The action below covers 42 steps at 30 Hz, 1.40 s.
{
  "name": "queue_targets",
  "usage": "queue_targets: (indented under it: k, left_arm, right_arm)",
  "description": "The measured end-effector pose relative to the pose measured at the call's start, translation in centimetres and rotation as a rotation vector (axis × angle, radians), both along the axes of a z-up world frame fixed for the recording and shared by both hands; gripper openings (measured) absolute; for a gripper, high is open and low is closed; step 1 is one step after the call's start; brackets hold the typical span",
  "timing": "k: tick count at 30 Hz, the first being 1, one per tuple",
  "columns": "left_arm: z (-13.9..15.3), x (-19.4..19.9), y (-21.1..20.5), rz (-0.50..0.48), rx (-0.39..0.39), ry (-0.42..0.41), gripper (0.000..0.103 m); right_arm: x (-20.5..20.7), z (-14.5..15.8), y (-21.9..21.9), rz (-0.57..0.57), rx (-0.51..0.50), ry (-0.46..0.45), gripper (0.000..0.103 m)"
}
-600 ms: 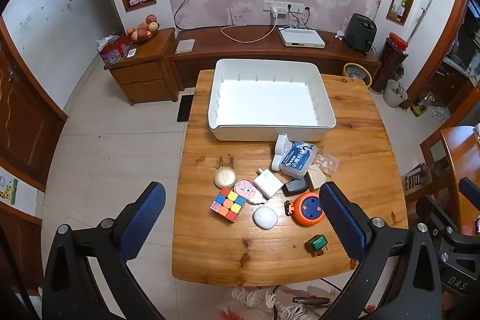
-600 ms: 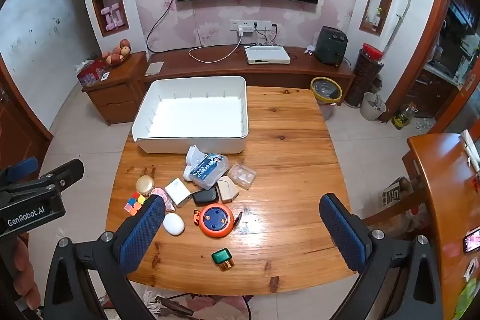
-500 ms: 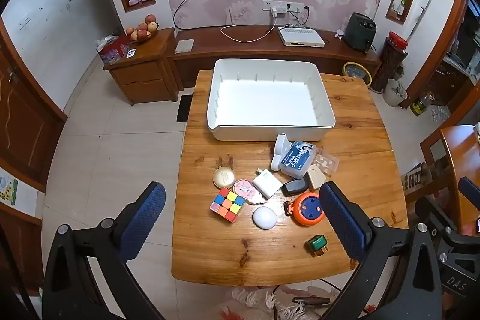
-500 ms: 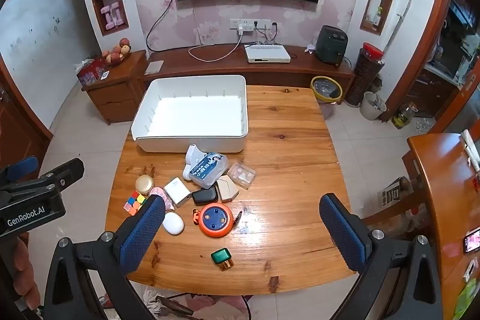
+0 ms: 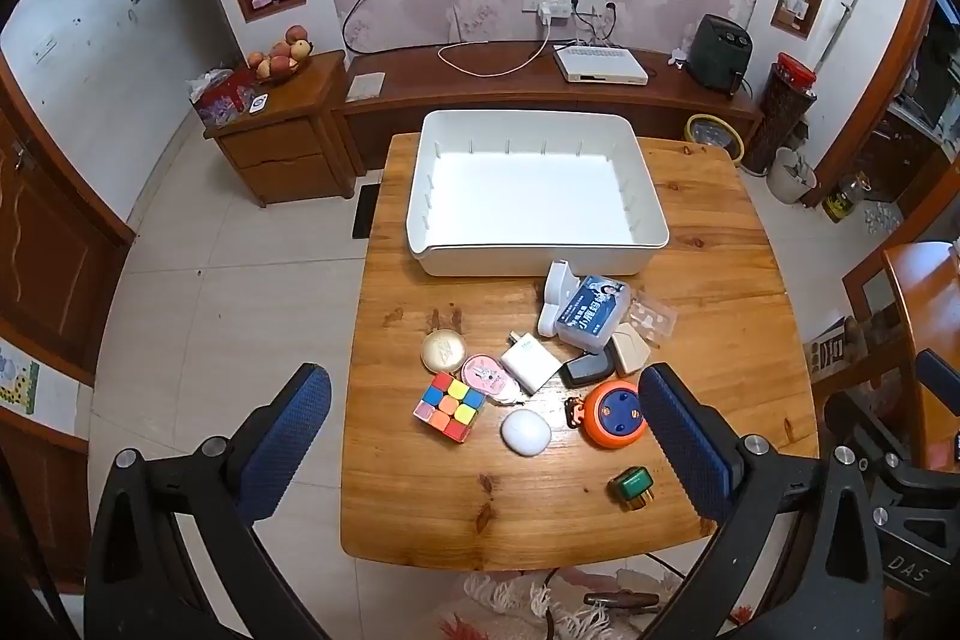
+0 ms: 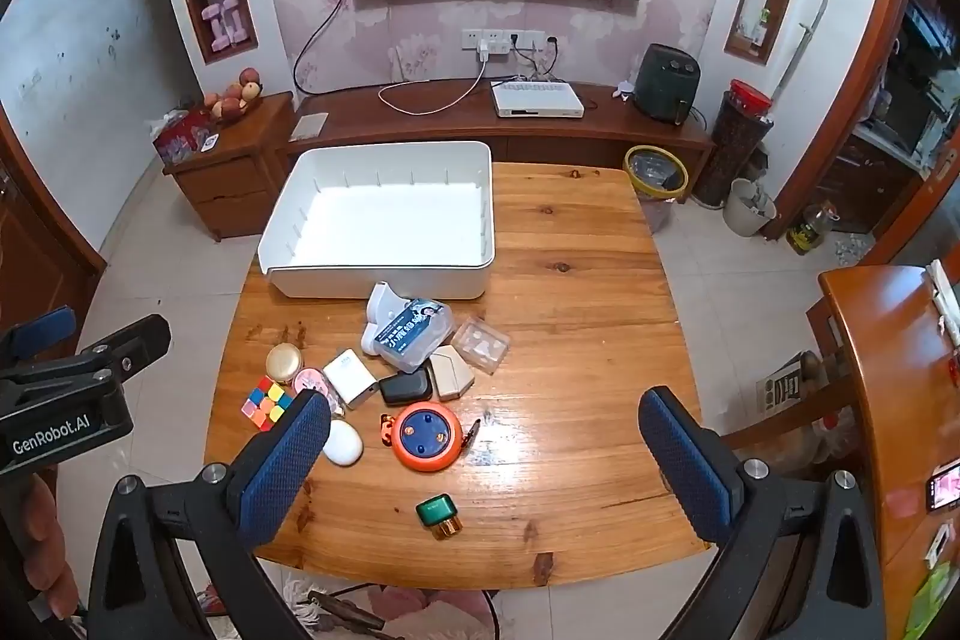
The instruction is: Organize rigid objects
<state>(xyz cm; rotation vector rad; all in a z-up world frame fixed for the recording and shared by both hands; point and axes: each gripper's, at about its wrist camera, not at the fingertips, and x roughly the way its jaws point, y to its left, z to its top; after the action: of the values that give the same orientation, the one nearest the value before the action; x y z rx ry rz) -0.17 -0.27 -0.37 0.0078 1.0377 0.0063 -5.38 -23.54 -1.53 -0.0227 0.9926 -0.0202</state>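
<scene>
Your left gripper and right gripper both gape wide, empty, above the wooden bench; white rectangular plastic bin sits far.

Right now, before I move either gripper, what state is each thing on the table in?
left gripper: open, holds nothing
right gripper: open, holds nothing
white bin: upright, nothing in it
puzzle cube: on the table, outside the bin
orange reel: lying flat on the table
white pebble case: shut, on the table
green plug: alone near the front edge
</scene>
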Motion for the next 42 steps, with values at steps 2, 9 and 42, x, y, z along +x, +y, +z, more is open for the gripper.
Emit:
queue_targets:
  k: [2,9,42]
  left_arm:
    - [0.0,-0.1,0.0,0.0,0.0,0.001,0.102]
    - [-0.6,-0.2,-0.3,-0.001,0.001,0.004,0.102]
    - [-2.0,-1.2,-1.3,-0.019,0.002,0.031,0.102]
  right_arm:
    - [0.0,0.0,0.0,-0.001,0.001,0.002,0.103]
    - [0.2,-0.2,-0.1,0.002,0.005,0.011,0.103]
    - [-0.2,-0.1,-0.2,0.011,0.006,0.025,0.103]
